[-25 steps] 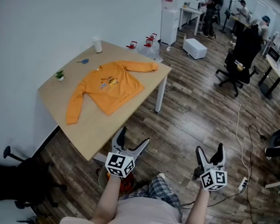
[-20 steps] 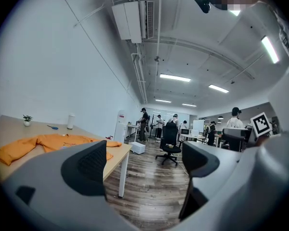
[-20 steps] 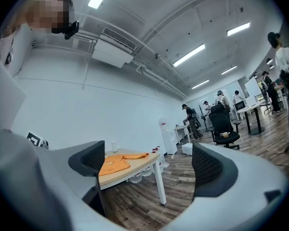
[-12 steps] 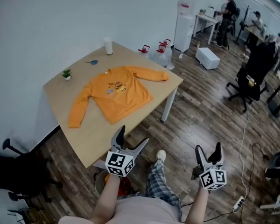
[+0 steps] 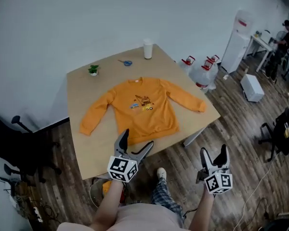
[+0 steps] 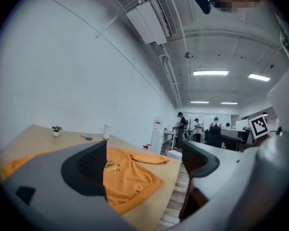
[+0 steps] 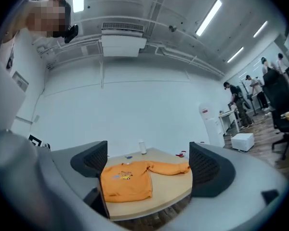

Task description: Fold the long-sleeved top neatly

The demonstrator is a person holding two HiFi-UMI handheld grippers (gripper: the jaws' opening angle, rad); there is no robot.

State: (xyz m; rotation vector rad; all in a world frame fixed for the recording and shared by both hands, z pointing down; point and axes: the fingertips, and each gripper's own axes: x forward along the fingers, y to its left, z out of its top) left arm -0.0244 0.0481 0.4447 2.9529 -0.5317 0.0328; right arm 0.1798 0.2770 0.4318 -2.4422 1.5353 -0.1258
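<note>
One orange top (image 5: pixel 143 109), one potted plant (image 5: pixel 93 70), one white cup (image 5: pixel 148 48) and one pair of blue scissors (image 5: pixel 127 62) on one tabletop (image 5: pixel 86 143), two red-handled jugs (image 5: pixel 203 73) beside it, and two tongs: left tongs (image 5: pixel 138 137), right tongs (image 5: pixel 214 150).

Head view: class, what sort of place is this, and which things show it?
Probably a shared office or lab: a water dispenser stands with spare water bottles nearby, an office chair sits at the right edge, and a person stands at a far desk.

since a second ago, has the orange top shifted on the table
No. The orange top lies spread flat as before, collar toward the scissors and cup on the table; only the view has swung round.
</note>
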